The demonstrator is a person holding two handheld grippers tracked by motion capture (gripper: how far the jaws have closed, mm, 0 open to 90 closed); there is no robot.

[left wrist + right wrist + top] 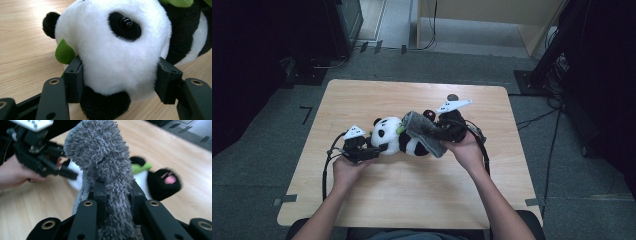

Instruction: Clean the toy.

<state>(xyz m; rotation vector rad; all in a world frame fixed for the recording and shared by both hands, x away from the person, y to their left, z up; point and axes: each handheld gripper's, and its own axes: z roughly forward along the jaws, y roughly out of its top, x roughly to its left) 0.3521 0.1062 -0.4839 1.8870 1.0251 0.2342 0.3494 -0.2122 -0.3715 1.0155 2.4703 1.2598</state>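
The toy panda [399, 136] lay on its side on the surface [412, 195], long axis running left to right. The left gripper [117, 75] clamped its head, fingers half closed. The right gripper [116, 192], fingers pinched nearly shut on a grey cloth [100, 152], held it over the panda's body, nearer the feet.

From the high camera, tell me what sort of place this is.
Probably a lab or recording studio: a lone wooden table on grey carpet, cables trailing across the floor, and black equipment stands around it.

Bare table [412, 200] before panda [399, 136]
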